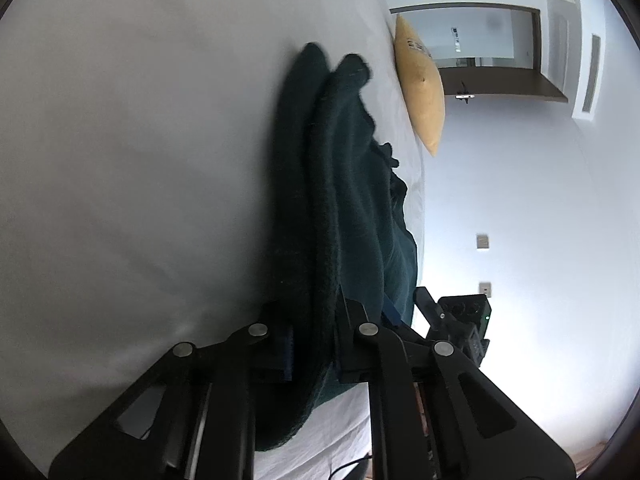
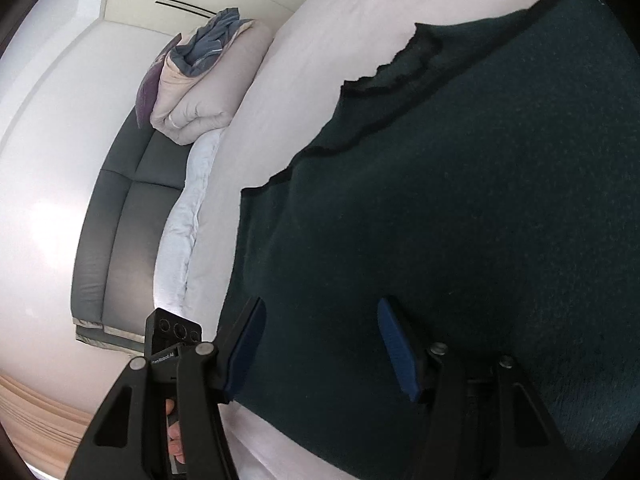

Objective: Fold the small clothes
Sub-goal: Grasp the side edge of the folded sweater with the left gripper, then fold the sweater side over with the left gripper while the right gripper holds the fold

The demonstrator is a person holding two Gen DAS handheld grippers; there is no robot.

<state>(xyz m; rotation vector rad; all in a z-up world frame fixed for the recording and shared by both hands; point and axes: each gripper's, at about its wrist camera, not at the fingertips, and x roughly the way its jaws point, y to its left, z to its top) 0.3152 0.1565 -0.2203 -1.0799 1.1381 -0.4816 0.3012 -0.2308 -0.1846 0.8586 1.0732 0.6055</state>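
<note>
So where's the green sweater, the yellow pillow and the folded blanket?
green sweater (image 2: 460, 200), right wrist view, middle of the knit.
yellow pillow (image 1: 422, 88), left wrist view, its front face.
folded blanket (image 2: 200, 96), right wrist view, its pale side.

Legible text: one item only. Black camera module (image 2: 173, 334) beside the gripper, white lettering on its side, partly readable, ending "Robot AI". Yellow cushion (image 1: 420, 84): dark print, too blurred to read.

White-sheeted bed (image 1: 120, 160), yellow cushion (image 1: 420, 92), grey sofa (image 2: 120, 216), folded duvet (image 2: 200, 92), pale walls (image 1: 520, 200).
</note>
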